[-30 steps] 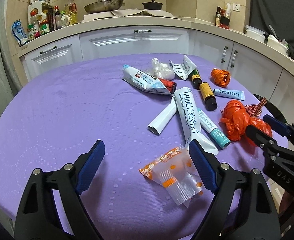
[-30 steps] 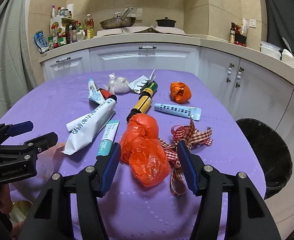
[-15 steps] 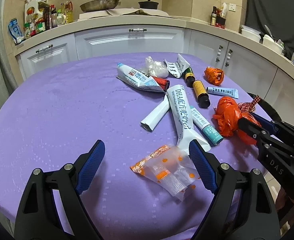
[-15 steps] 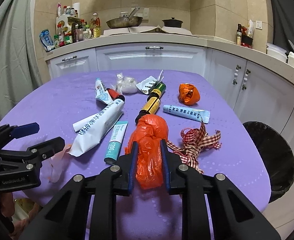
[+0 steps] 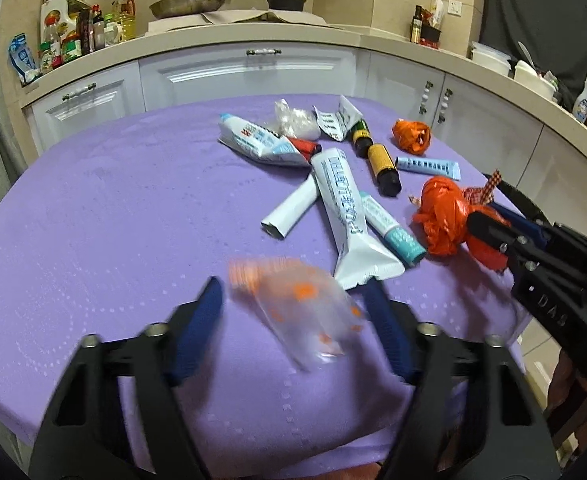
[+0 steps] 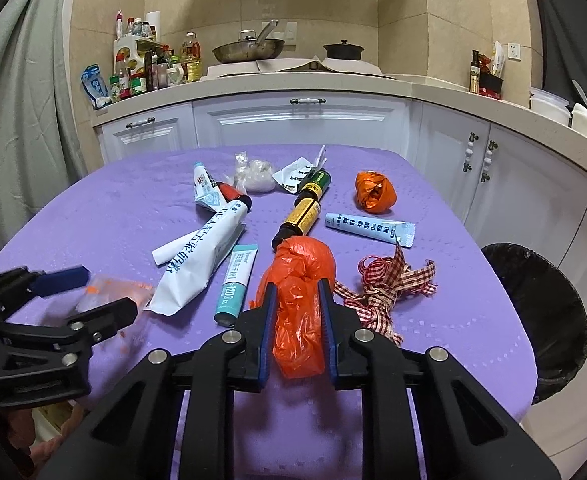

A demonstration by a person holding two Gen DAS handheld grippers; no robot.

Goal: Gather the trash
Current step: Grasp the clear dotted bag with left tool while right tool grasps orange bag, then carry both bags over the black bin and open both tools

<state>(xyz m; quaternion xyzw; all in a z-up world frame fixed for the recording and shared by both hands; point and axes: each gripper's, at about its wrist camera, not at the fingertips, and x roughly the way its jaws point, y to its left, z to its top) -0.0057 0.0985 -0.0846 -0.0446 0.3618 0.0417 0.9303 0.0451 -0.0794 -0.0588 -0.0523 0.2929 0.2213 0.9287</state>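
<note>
My right gripper (image 6: 295, 320) is shut on a crumpled orange plastic bag (image 6: 299, 304) on the purple table (image 6: 113, 216); it shows from the side in the left wrist view (image 5: 489, 236). My left gripper (image 5: 297, 320) is open, its jaws on either side of a clear wrapper with orange print (image 5: 301, 304), which is blurred. It appears in the right wrist view (image 6: 89, 296). A black trash bin (image 6: 541, 316) stands off the table's right edge.
Scattered on the table: a large white tube (image 5: 345, 208), a teal-capped tube (image 5: 389, 228), two brown bottles (image 5: 381, 164), a small orange bag (image 6: 373, 192), a blue tube (image 6: 369, 228), a checked ribbon (image 6: 389, 284). White cabinets (image 6: 305, 120) stand behind.
My right gripper closed on the orange bag. My left gripper moved forward around the clear wrapper and its jaws have narrowed.
</note>
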